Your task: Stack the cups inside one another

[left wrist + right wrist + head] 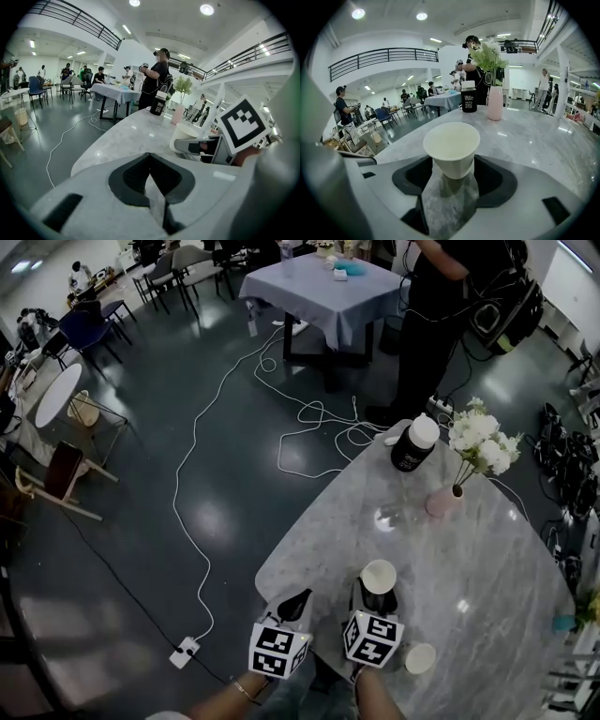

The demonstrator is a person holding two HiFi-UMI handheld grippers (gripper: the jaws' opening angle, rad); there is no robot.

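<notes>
1. Left claw [296, 602]: located at the near left edge of the bench [487, 559]. In the left gripper view the tips of the left claw [149, 157] meet; the jaws are closed and nothing is held between them.

2. Right claw [378, 594]: located just beside the left claw, near the near edge of the bench. In the right gripper view the jaws of the right claw [452, 160] stand apart, one on each side of a white paper cup [451, 145]. A gap shows between each pad and the cup wall; the claw is open and does not grip.

3. Cup [379, 576]: stands upright on the bench, mouth up, between the jaws of the right claw. The left gripper view shows the same cup [185, 136] to the right of the left claw.

4. Bottle [413, 443]: black with a white lid, upright near the far edge of the bench.

5. Second cup [420, 658]: stands apart from the first, to the right of the right claw, close to the near edge of the bench. The two cups are not nested.

6. Vase [443, 502]: pink, holds white flowers [483, 440], just right of the bottle
</notes>
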